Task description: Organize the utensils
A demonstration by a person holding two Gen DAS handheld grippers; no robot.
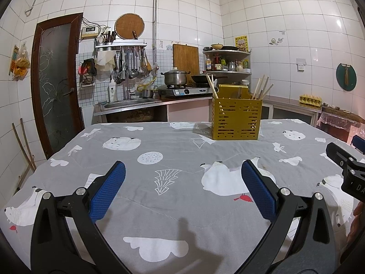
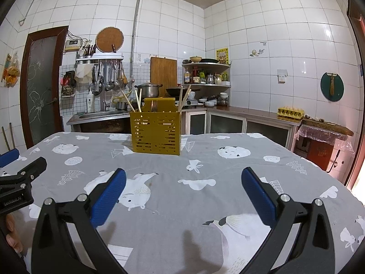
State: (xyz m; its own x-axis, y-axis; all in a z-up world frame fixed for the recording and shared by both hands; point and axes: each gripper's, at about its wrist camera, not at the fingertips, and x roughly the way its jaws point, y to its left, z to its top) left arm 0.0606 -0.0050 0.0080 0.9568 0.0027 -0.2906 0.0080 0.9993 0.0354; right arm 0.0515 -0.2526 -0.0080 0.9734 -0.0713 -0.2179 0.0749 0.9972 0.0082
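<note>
A yellow slotted utensil holder point(image 1: 236, 118) stands upright at the far side of the table; it also shows in the right wrist view point(image 2: 156, 132). Wooden chopsticks point(image 1: 262, 89) lean out of it at both ends point(image 2: 136, 101), and a metal fork point(image 2: 154, 106) stands in its middle. My left gripper point(image 1: 183, 171) is open and empty, low over the near part of the table. My right gripper point(image 2: 183, 178) is open and empty, beside the left one, which shows at the left edge point(image 2: 20, 178). Both are well short of the holder.
The table carries a grey cloth point(image 1: 173, 150) with white animal prints. Behind it are a sink counter point(image 1: 130, 102), a stove with a pot point(image 1: 175, 77), a corner shelf point(image 2: 205, 73) and a side counter with an egg tray point(image 2: 290, 111).
</note>
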